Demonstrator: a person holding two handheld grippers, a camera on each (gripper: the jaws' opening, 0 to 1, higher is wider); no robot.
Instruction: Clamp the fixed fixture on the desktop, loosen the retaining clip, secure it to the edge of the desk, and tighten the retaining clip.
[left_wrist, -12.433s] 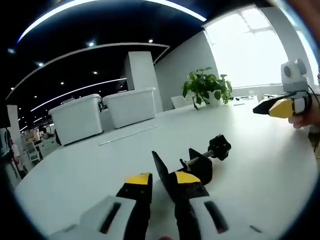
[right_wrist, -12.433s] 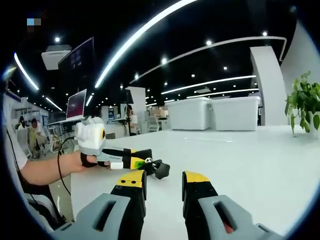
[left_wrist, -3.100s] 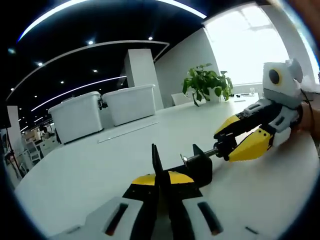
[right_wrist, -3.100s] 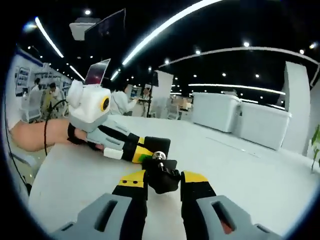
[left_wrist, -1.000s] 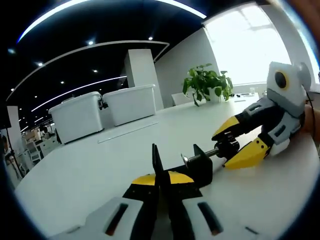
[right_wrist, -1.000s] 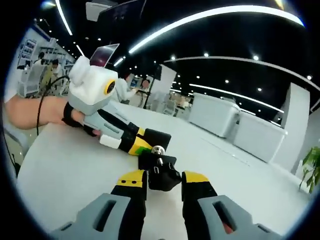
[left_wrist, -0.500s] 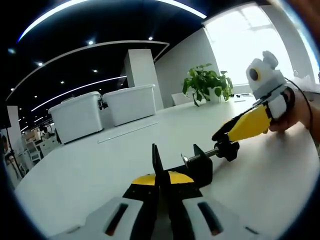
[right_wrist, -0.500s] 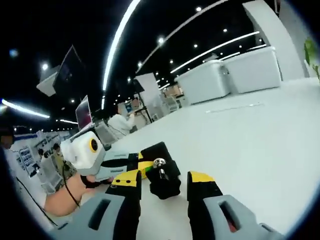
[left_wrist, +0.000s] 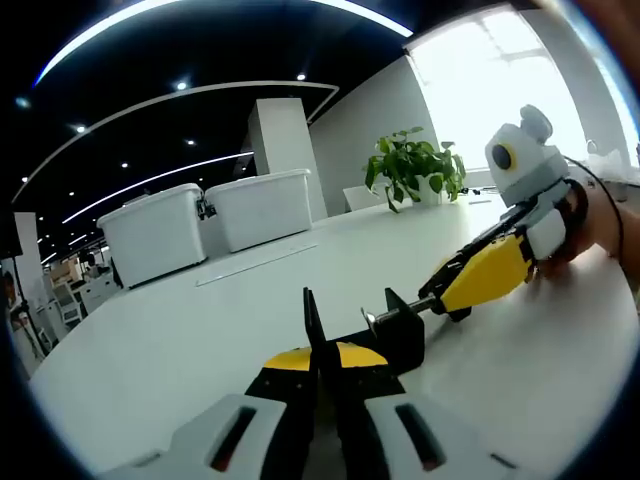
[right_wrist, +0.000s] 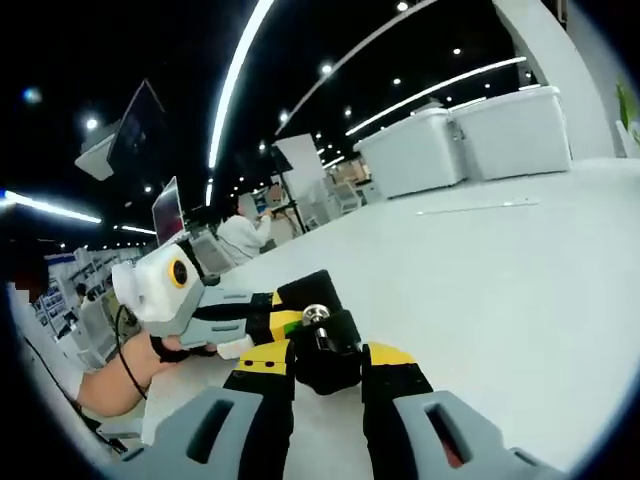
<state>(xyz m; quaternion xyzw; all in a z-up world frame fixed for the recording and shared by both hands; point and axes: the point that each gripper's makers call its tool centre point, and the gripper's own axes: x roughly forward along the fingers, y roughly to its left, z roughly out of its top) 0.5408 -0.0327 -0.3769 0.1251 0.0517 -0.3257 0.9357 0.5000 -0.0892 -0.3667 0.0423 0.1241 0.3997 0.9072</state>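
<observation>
the black metal c-shaped clamp fixture lies on the broad white desktop, out in the open and away from any edge you can see, with your two grippers meeting on it from opposite ends. behind it on the desk stand two large white plastic storage bins side by side, and farther back a green leafy potted plant by the bright window. your left gripper, yellow-tipped and black, has its jaws nearly together, pinched on the flat black plate end of the fixture. your right gripper has its jaws set partly apart with the small black knob of the retaining screw clasped between them; in the left gripper view the same gripper comes in from the right, covering that knob, with the silver threaded rod running from it to the clamp body.
</observation>
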